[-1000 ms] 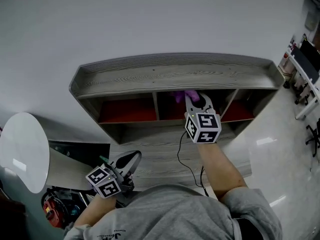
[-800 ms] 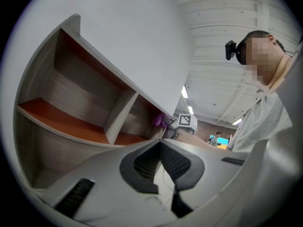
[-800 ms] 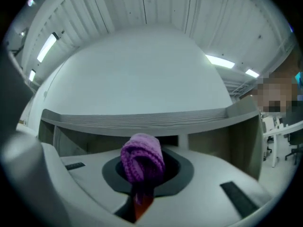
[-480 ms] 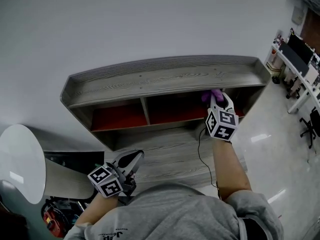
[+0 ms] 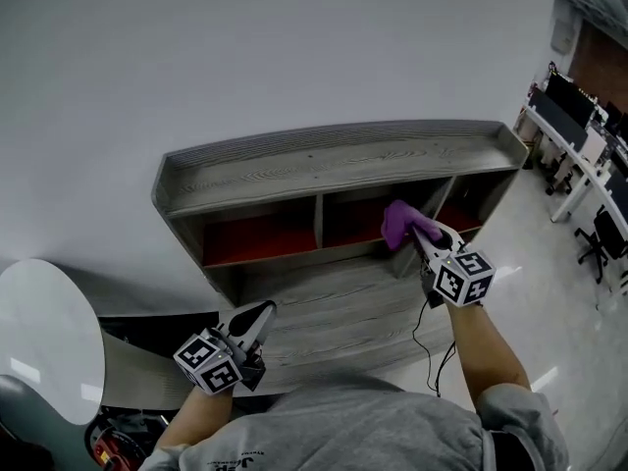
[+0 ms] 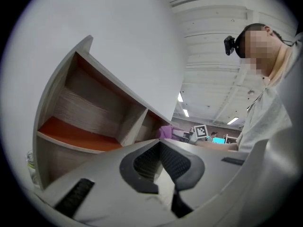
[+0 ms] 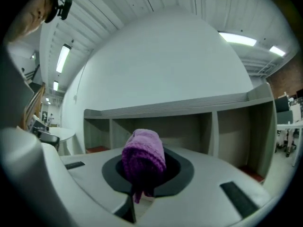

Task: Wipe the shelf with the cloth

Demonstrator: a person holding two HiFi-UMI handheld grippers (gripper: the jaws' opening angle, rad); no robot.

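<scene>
A grey wooden shelf (image 5: 334, 160) stands against the white wall, with three open compartments that have red floors. My right gripper (image 5: 420, 234) is shut on a bunched purple cloth (image 5: 397, 222), held in front of the middle and right compartments, outside them. In the right gripper view the cloth (image 7: 143, 155) bulges between the jaws, facing the shelf (image 7: 189, 109). My left gripper (image 5: 257, 318) hangs low over the shelf's lower board, shut with nothing in it. The left gripper view has its pads (image 6: 173, 161) meeting, with the cloth (image 6: 166, 132) small in the distance.
A round white table (image 5: 44, 332) sits at the left, with a red tool (image 5: 108, 444) below it. Desks and office chairs (image 5: 589, 165) fill the right edge. A black cable (image 5: 432, 334) hangs from the right gripper over the lower board (image 5: 324, 307).
The right gripper carried the cloth from the middle compartment to the right one, then drew back out in front of the shelf. The left gripper stayed low.
</scene>
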